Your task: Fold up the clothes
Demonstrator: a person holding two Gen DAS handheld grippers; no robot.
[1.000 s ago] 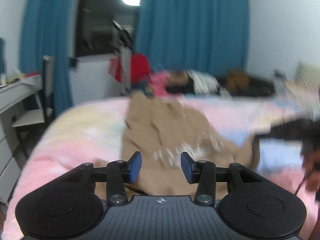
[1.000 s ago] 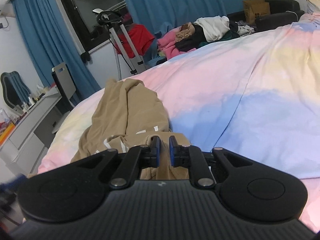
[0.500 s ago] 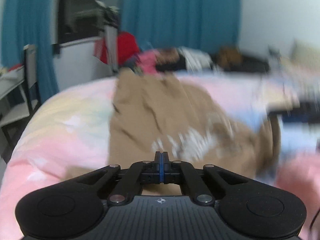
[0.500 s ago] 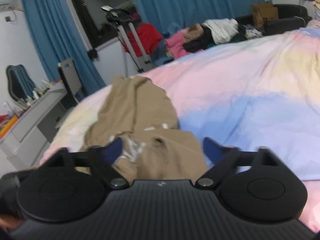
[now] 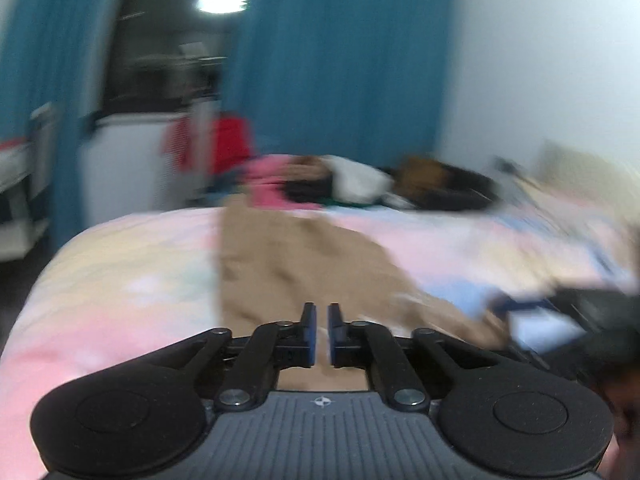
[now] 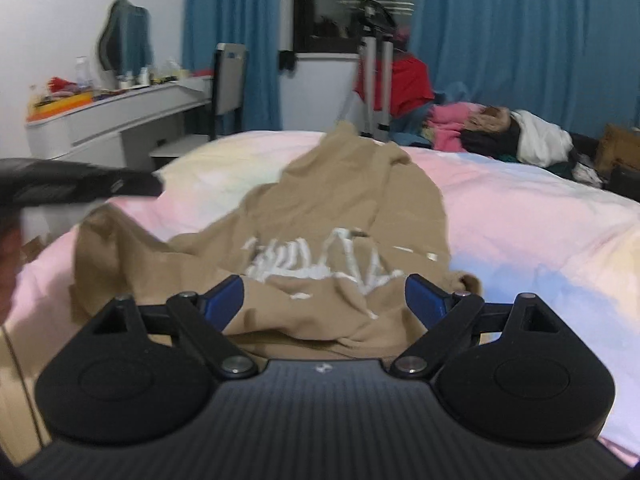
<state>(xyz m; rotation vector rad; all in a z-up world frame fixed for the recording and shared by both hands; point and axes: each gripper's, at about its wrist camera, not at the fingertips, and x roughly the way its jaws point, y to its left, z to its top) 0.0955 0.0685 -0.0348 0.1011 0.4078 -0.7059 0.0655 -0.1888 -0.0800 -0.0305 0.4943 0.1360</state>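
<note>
Tan sweatshirt [image 6: 344,216] with white lettering, crumpled on pastel bedspread [image 6: 520,208], bunched and wrinkled, one end reaching toward far edge of bed. Seen blurred in left wrist view as tan strip [image 5: 288,264] running away from camera.

Left gripper [image 5: 321,334]: blue pads close together, narrow gap showing, jaws opening; nothing visibly pinched between them (fabric lying below and beyond). Also visible from right wrist view as dark blurred shape [image 6: 80,184] at left edge, above sweatshirt's left end.

Right gripper [image 6: 323,300]: jaws spread wide, hovering over near hem of sweatshirt, no cloth between pads; blurred dark shape [image 5: 576,312] at right in left wrist view.

Beyond bed: pile of clothes [image 6: 500,136] in pink, white and dark; blue curtains [image 6: 520,40]; white desk [image 6: 116,116] cluttered with small items; red garment [image 6: 408,84] hanging on metal stand.
</note>
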